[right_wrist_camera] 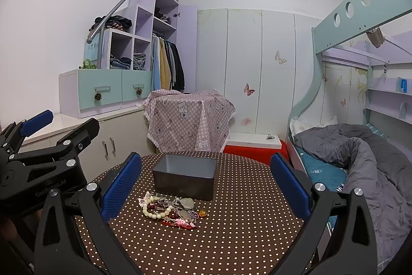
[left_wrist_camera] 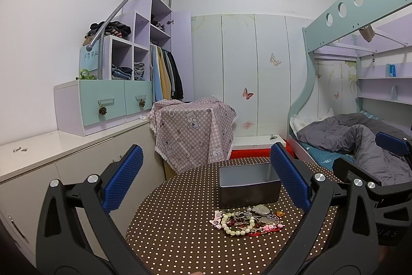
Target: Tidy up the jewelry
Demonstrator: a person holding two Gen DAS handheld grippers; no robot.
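A heap of jewelry [left_wrist_camera: 247,221] lies on a round table with a brown dotted cloth [left_wrist_camera: 180,223]: a pale bead bracelet, pink charms, red and dark pieces. Behind it stands an empty dark rectangular tin [left_wrist_camera: 248,183]. My left gripper [left_wrist_camera: 206,179] is open, held above the table's near side, with nothing between its blue pads. In the right wrist view the heap [right_wrist_camera: 171,210] and tin [right_wrist_camera: 185,177] sit ahead of my right gripper [right_wrist_camera: 206,182], also open and empty. The left gripper [right_wrist_camera: 38,146] shows at the left there.
A low white cabinet [left_wrist_camera: 51,153] runs along the left wall. A checked cloth covers a box [left_wrist_camera: 193,130] behind the table. A bunk bed with a grey quilt [left_wrist_camera: 360,135] stands on the right. White wardrobe doors [left_wrist_camera: 244,68] fill the back.
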